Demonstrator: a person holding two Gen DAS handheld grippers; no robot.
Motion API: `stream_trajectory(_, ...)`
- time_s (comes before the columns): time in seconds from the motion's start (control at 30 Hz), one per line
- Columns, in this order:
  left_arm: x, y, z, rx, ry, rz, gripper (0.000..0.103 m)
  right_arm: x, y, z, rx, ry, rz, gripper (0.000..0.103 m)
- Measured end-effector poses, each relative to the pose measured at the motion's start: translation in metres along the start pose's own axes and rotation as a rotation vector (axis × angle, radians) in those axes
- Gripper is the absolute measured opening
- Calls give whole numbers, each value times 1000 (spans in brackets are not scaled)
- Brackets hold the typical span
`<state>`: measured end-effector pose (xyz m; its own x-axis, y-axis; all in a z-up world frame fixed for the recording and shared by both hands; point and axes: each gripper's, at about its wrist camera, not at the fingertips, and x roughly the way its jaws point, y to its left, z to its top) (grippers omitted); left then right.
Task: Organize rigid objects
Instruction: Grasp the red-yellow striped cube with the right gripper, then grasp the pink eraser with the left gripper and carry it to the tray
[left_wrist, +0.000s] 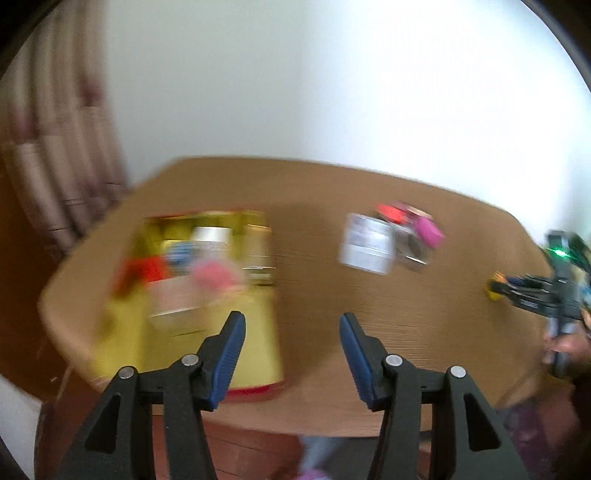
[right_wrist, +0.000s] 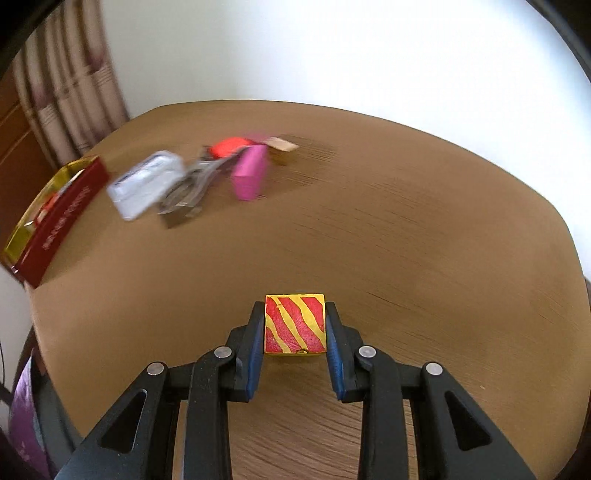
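The right claw (right_wrist: 294, 334) clamps a yellow block with red stripes (right_wrist: 294, 324) above the table (right_wrist: 424, 229); the left claw (left_wrist: 292, 350) gapes wide, holding nothing. The red box's (right_wrist: 59, 221) lettering is too blurred to read.

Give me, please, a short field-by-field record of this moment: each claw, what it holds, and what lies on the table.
left claw: open, empty
right claw: shut on red-and-yellow striped block
box: red-sided, gold inside, items in it, at table's left
loose pile: white box, pink block, red item, blurred
table: brown wood
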<state>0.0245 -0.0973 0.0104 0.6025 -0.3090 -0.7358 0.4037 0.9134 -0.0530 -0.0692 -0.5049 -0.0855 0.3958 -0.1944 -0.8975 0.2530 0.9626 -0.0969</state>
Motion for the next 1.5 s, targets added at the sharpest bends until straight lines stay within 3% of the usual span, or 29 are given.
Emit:
stream_trajectory(0.13,36,-38,28,54,81,-119,54,3,-5,-6,47,-32,32,27)
stream_trajectory(0.23,55,-54,39,47,128,-159,54,5,-13,-13,80,-39,65,28)
stream_trajectory(0.57,85,-71,36,-65,168,-208,54,-9,-21,-4,45,-59,101,28)
stream_trajectory(0.8,103,-131,78,49,193,-310,54,-4,-43,-17,117,-77,109,28)
stream_trajectory(0.9,126,-165,106,82,244,-345,54,-5,-46,-17,136,-96,126,28)
stream_trajectory(1.17,201,-206,148,39,370,-298,54,-10,-54,-19,168,-136,197,28)
stream_trajectory(1.33,230,-213,154,6,419,-279,54,-15,-59,-21,184,-156,227,28)
stream_trajectory(1.5,246,-218,150,21,440,-196,54,-17,-66,-22,213,-169,266,28)
